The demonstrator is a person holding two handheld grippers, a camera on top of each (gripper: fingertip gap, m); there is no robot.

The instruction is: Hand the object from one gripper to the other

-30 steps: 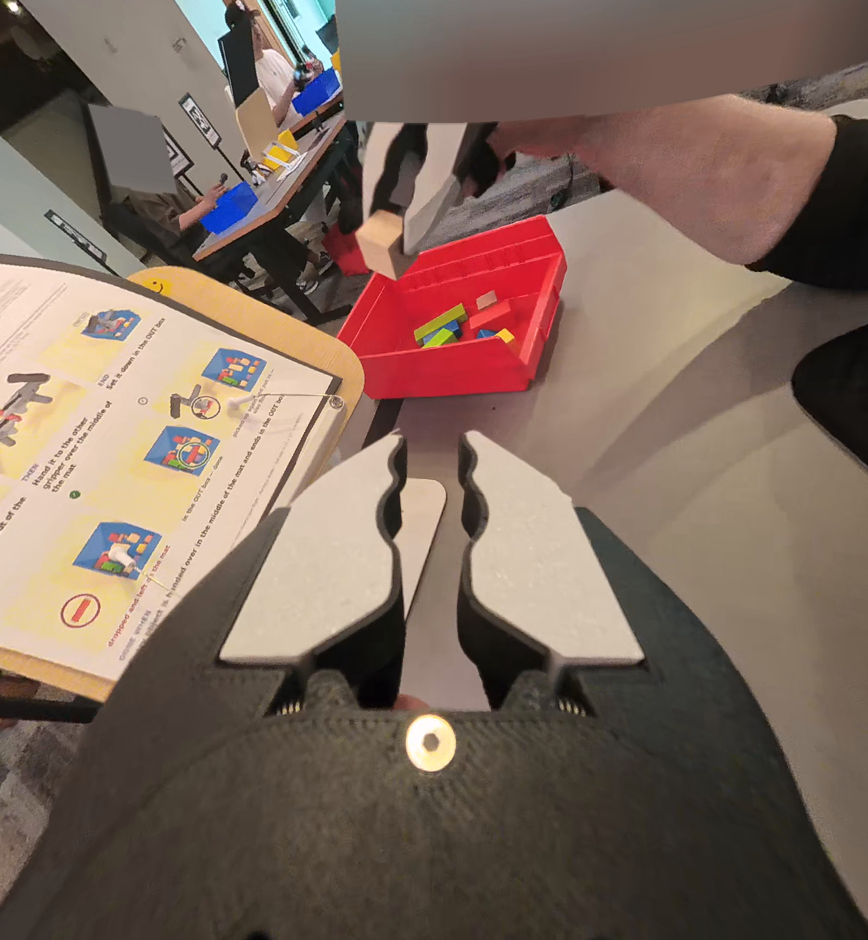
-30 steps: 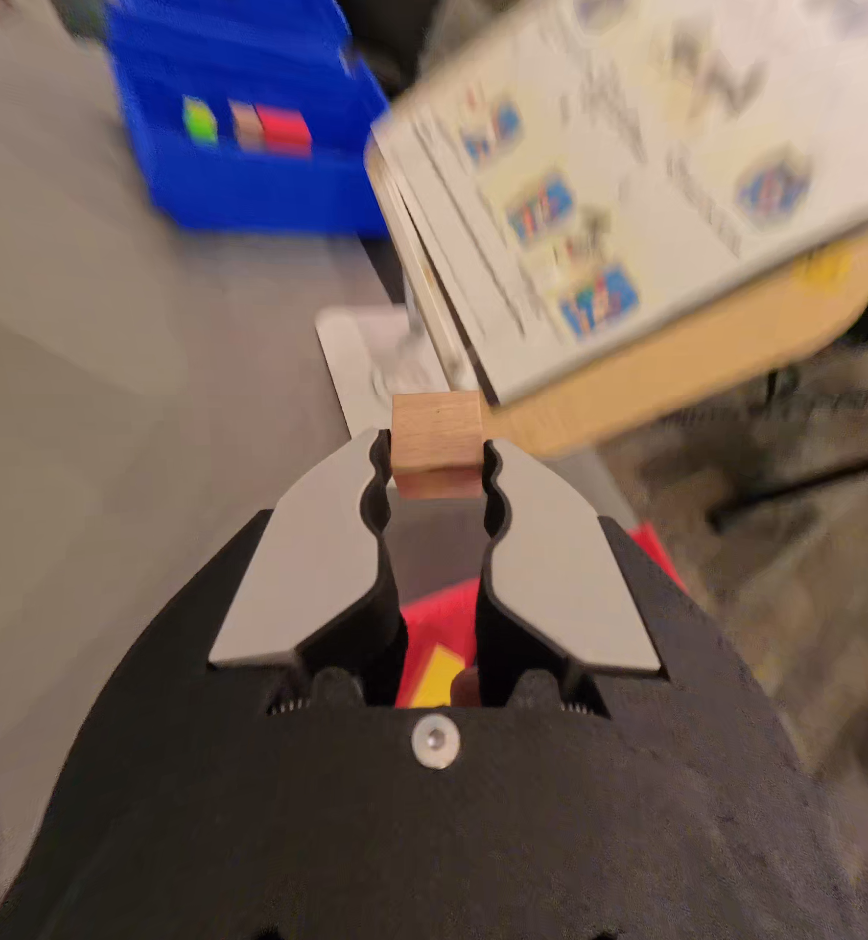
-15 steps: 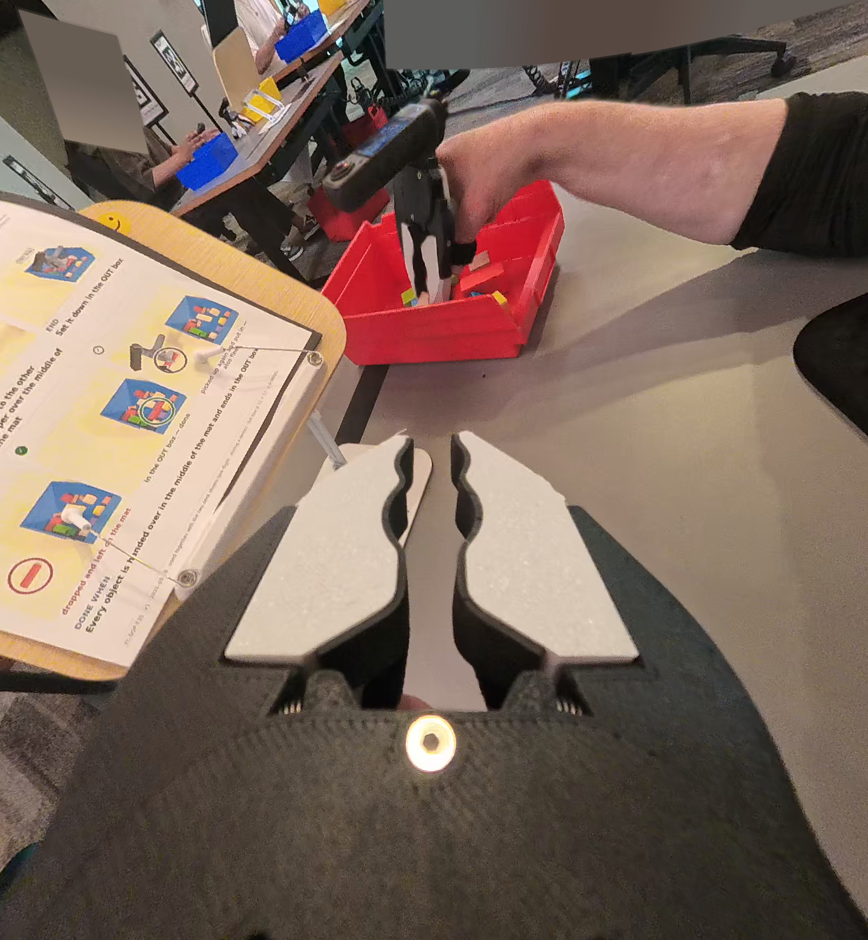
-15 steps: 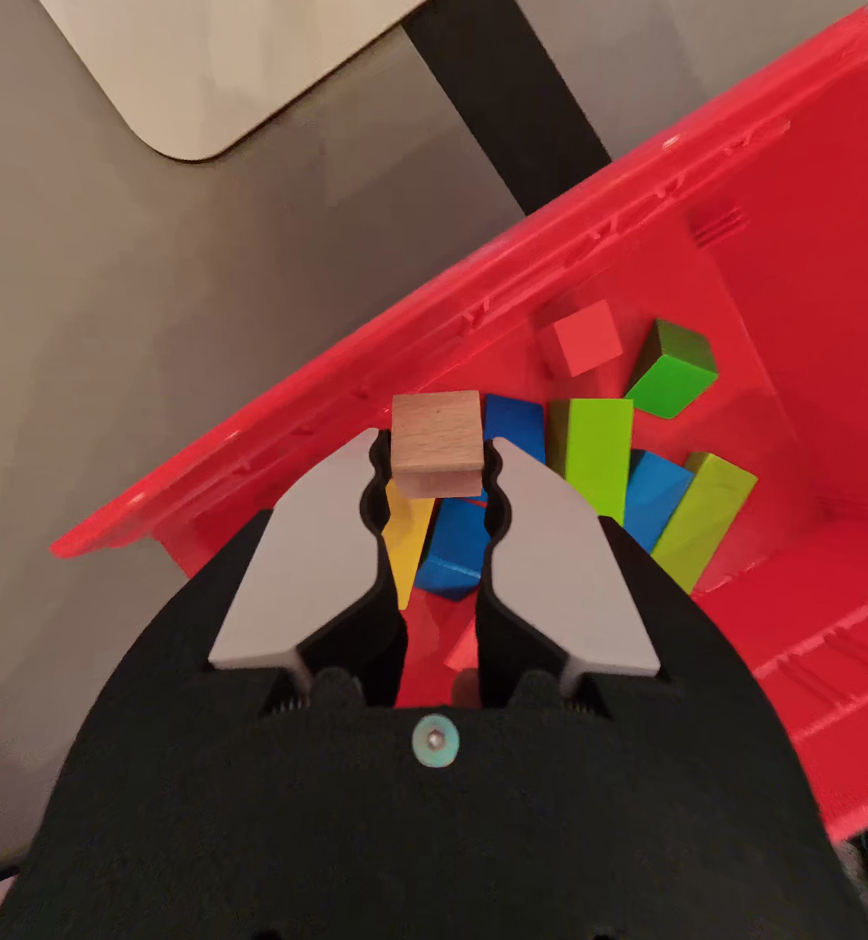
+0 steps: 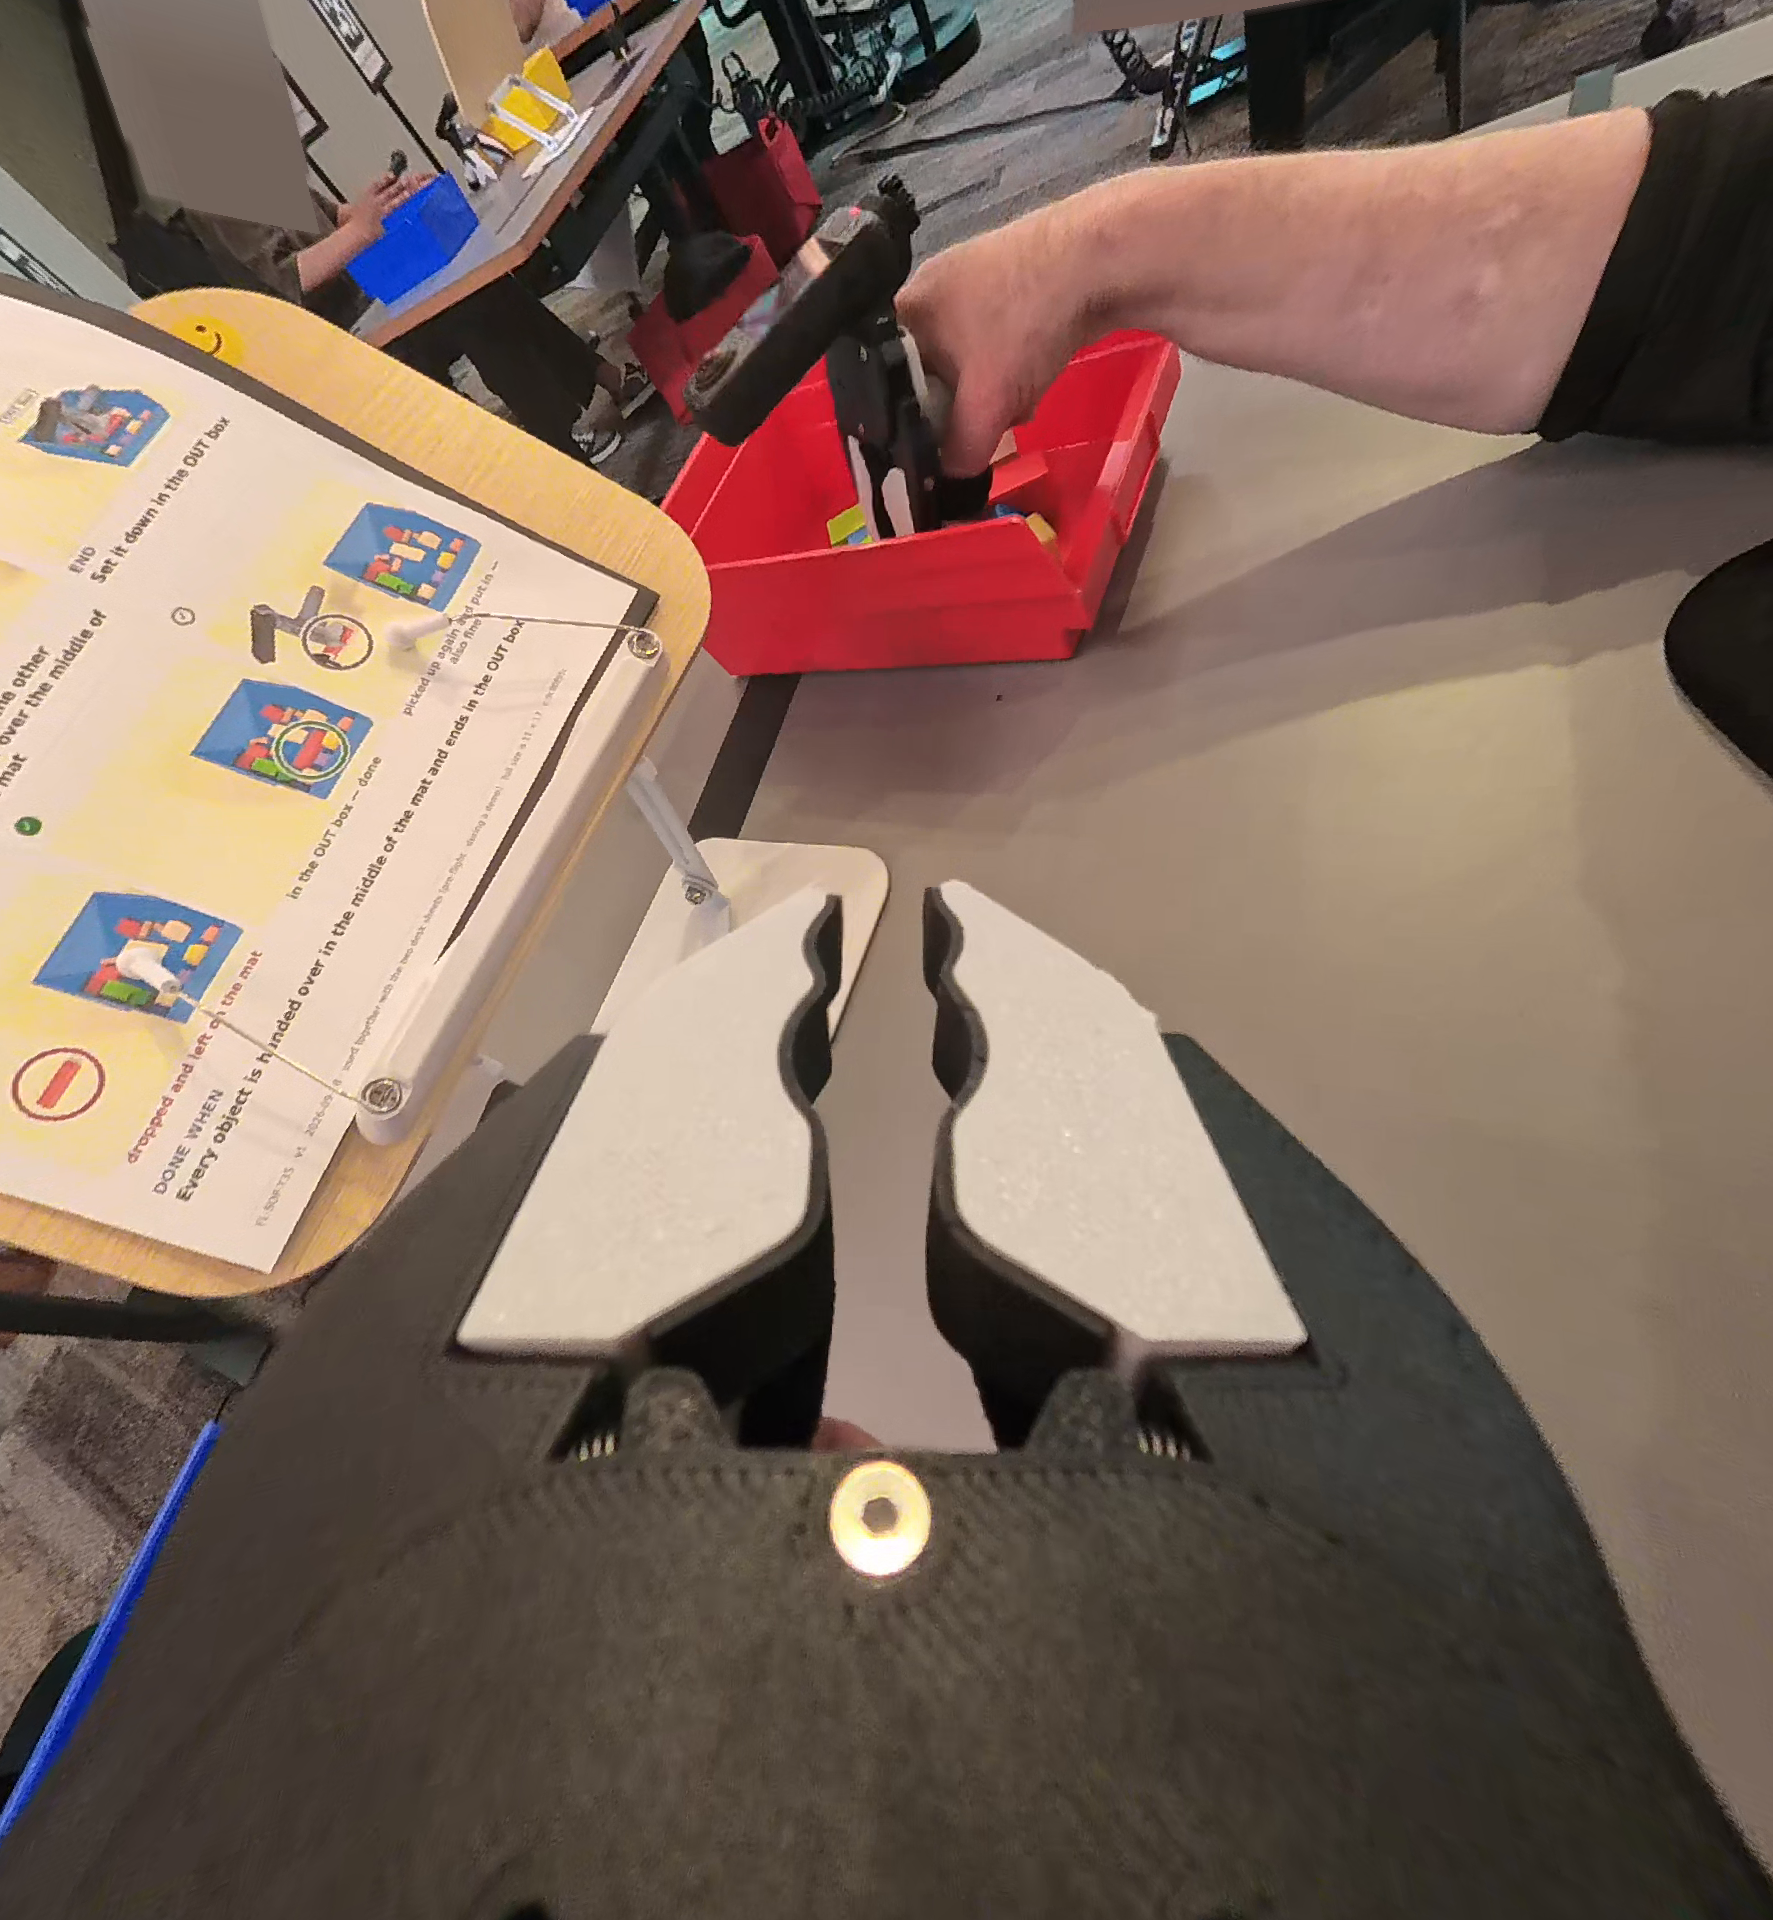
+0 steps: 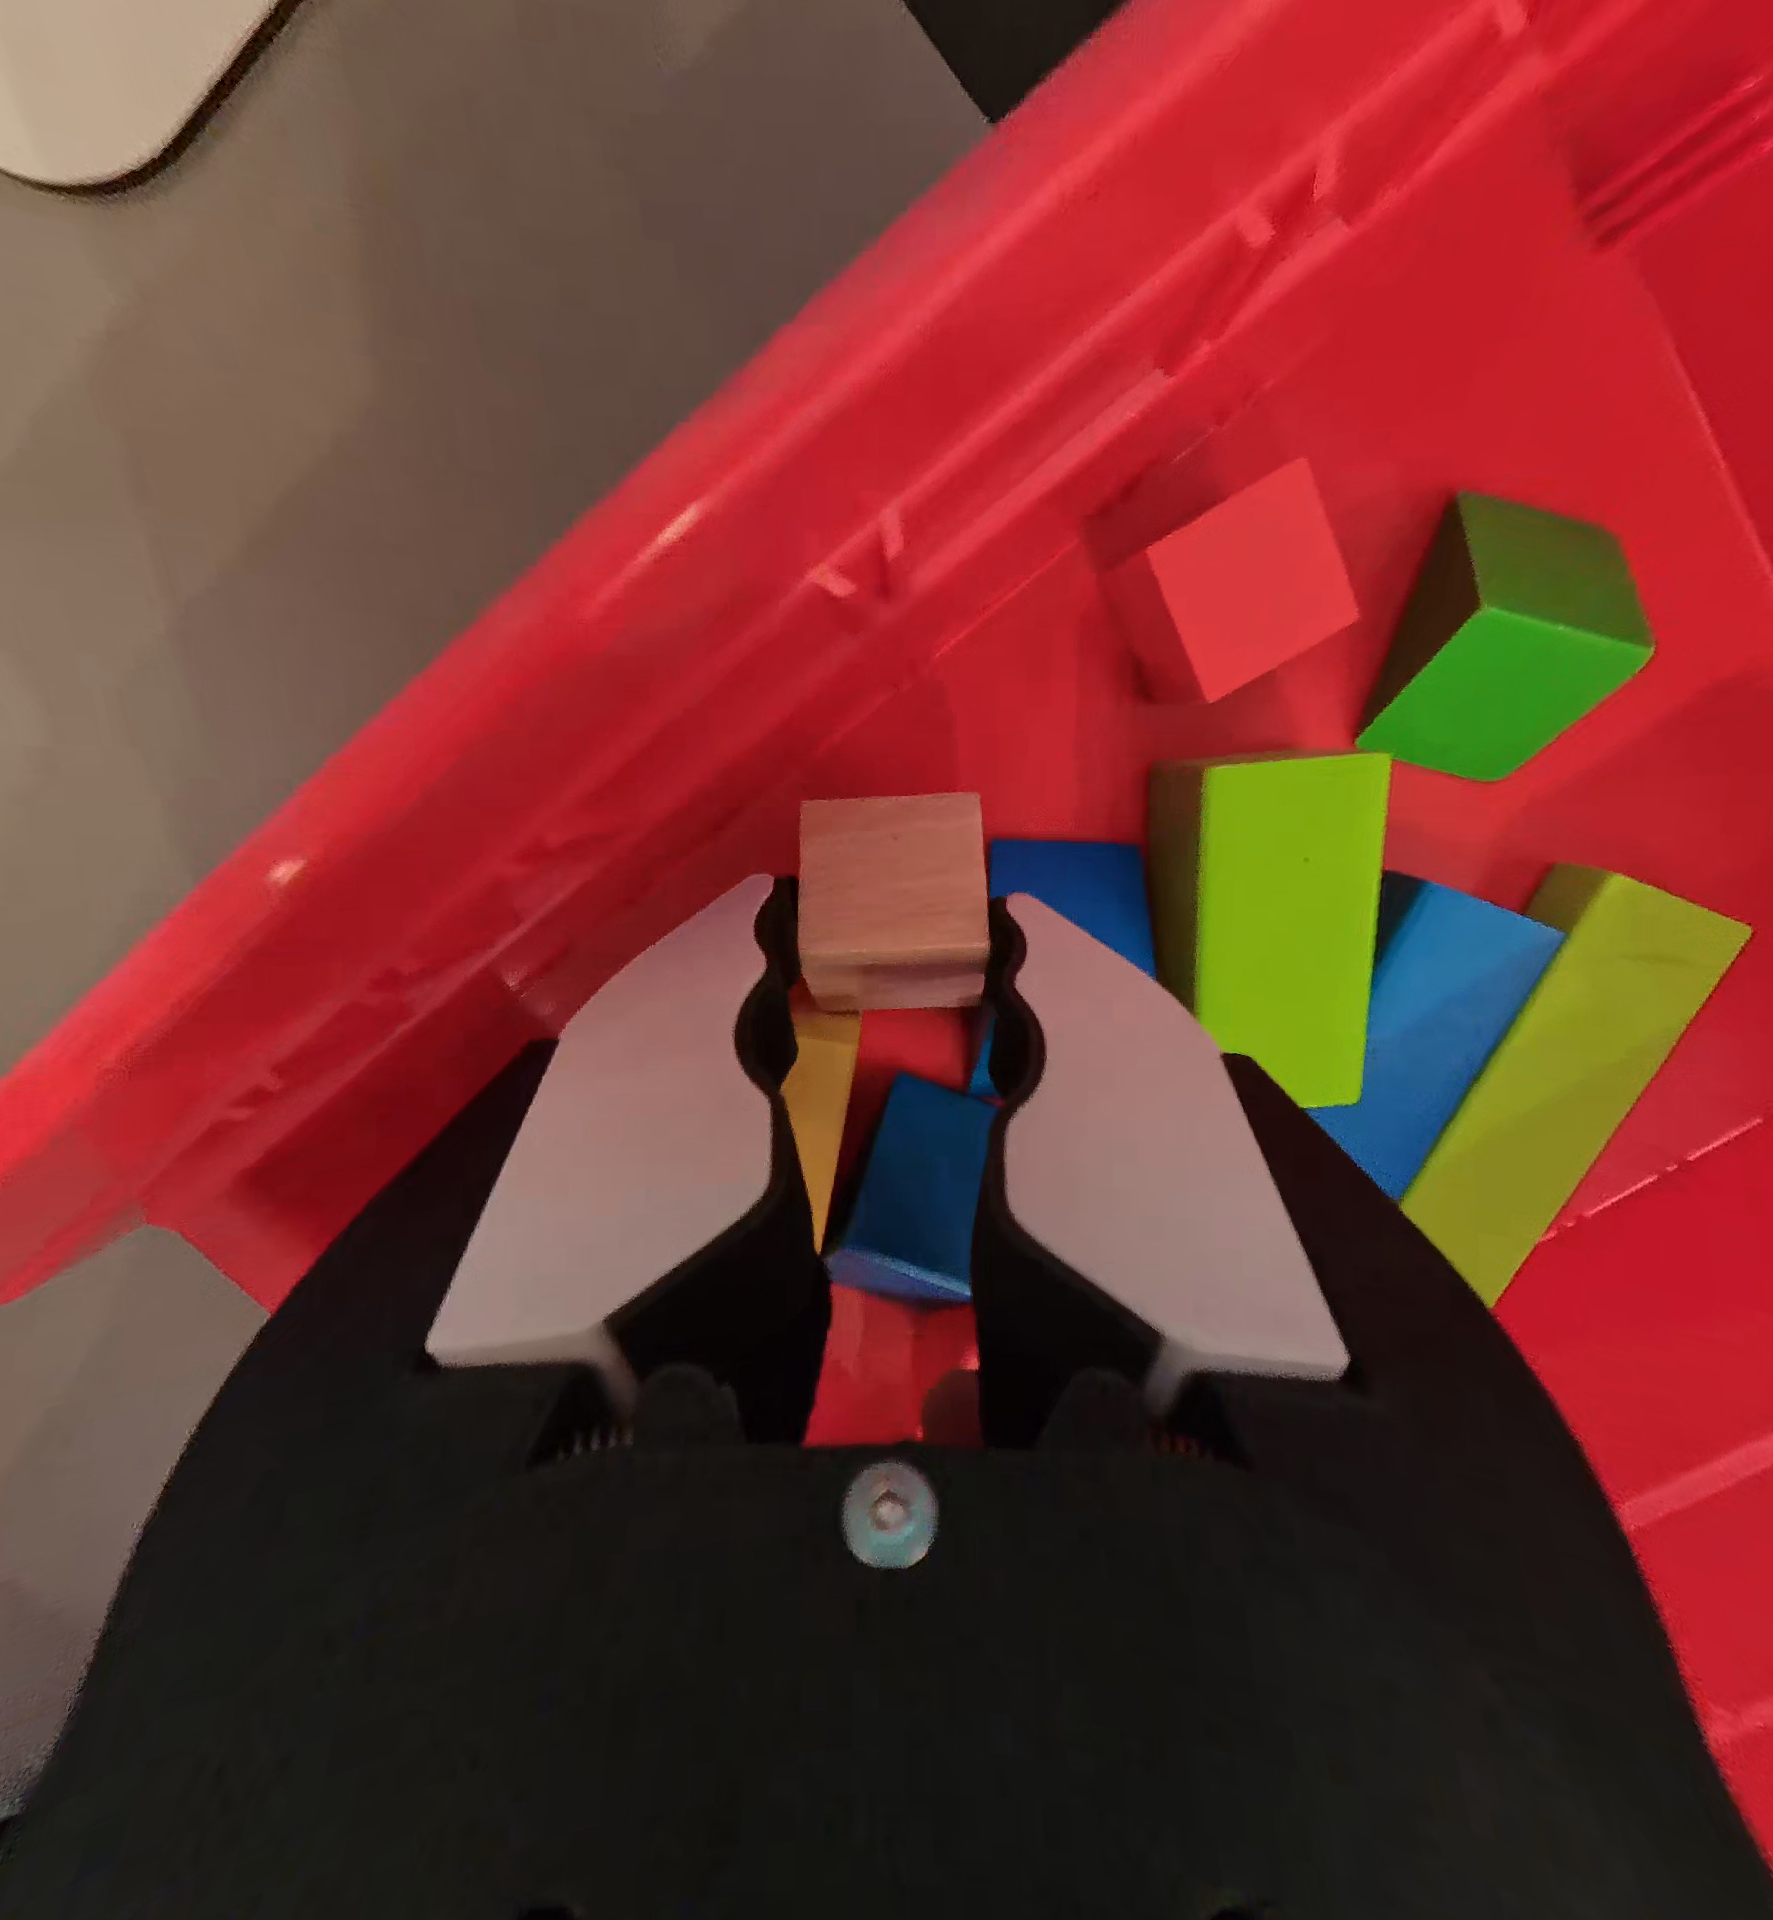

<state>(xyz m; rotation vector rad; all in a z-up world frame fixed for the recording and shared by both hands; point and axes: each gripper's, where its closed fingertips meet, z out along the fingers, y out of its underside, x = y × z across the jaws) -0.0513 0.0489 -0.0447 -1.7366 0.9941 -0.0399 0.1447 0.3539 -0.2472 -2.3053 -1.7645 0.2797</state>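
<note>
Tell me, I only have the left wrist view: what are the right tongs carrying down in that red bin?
Observer: The right tongs are shut on a plain wooden cube, both pads pressed against its sides.
Operator: Is the cube resting on the bin floor?
Observer: I cannot tell; it sits at the fingertips over the red bin, with a yellow block and a blue block below it.
Operator: What else is in there?
Observer: A red cube and a dark green block lie apart near the far wall; two lime green blocks and another blue one lean together beside the tongs.
</note>
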